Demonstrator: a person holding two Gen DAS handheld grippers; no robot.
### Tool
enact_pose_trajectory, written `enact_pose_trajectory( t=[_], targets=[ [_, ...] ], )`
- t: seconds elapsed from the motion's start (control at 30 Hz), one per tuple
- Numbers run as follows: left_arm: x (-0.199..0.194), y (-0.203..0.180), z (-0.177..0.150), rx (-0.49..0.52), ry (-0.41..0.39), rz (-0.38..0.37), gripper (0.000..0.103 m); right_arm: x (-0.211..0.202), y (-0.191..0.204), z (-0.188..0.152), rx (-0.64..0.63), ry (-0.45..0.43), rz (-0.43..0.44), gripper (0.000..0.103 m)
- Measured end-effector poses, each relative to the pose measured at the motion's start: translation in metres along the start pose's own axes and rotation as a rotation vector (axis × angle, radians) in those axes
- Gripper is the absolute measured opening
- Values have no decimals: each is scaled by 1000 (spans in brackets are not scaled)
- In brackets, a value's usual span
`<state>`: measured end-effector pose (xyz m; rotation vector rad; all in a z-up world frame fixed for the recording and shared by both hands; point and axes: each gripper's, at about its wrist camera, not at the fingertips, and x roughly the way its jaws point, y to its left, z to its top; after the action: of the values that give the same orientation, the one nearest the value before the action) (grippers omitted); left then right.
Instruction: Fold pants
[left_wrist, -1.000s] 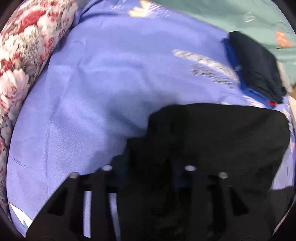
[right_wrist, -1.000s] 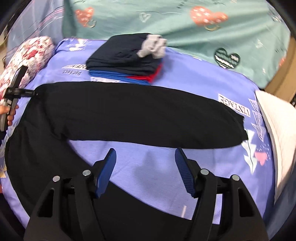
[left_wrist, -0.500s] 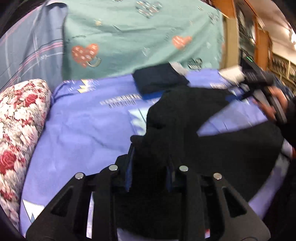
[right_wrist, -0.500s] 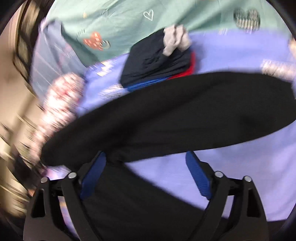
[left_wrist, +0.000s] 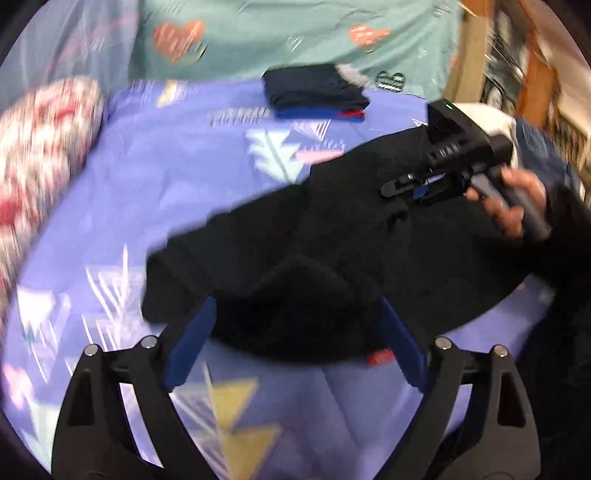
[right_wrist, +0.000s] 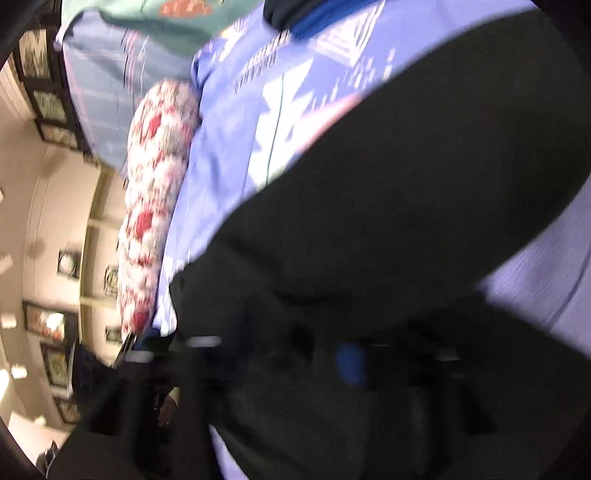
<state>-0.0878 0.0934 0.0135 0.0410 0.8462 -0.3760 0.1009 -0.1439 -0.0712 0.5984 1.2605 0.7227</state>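
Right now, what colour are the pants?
Plain black pants, clearest in the left wrist view.

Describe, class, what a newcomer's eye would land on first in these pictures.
The black pants sprawl in a heap across the lilac patterned bedsheet, mid-frame. The left gripper stands open at their near edge. At the right, a hand holds the right gripper over the pants.

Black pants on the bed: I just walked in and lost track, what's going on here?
A person is folding black pants on a purple bedsheet. The left hand-held gripper is open, its blue fingers either side of a bunched fold. The right hand-held gripper, in the person's right hand, is down at the cloth farther along; blur hides its grip. A folded clothes stack sits behind.
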Motion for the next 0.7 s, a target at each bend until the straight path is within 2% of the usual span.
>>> enact_pose_trajectory(
  t=[0.1, 0.13, 0.23, 0.33, 0.43, 0.5, 0.53, 0.63, 0.67, 0.7],
  targets=[
    [-6, 17, -8, -197, 55, -107, 90, 4, 6, -7, -46, -19, -5, 32],
    [-7, 22, -12, -293, 77, -173, 90, 2, 6, -8, -49, -22, 6, 32],
    [-5, 15, -15, -423, 132, -265, 90, 5, 7, -5, -55, -35, 26, 31],
    [-5, -11, -9, -411, 158, -275, 90, 2, 8, -7, -74, -43, 29, 31],
    [-2, -24, 0, -426, 146, -236, 90, -2, 12, -7, -94, -56, 41, 31],
    [8, -17, 8, -496, 145, -213, 90, -7, 12, -10, -104, -65, 46, 31],
    [17, -7, 7, -569, 171, -199, 90, -8, 13, -10, -109, -71, 47, 31],
    [39, 17, -7, -783, 227, -247, 90, -12, 16, -13, -127, -87, 43, 31],
    [44, 22, -11, -836, 225, -251, 90, -13, 18, -13, -135, -93, 45, 31],
    [45, 23, -11, -846, 216, -244, 90, -15, 18, -15, -141, -97, 48, 30]
  ],
)
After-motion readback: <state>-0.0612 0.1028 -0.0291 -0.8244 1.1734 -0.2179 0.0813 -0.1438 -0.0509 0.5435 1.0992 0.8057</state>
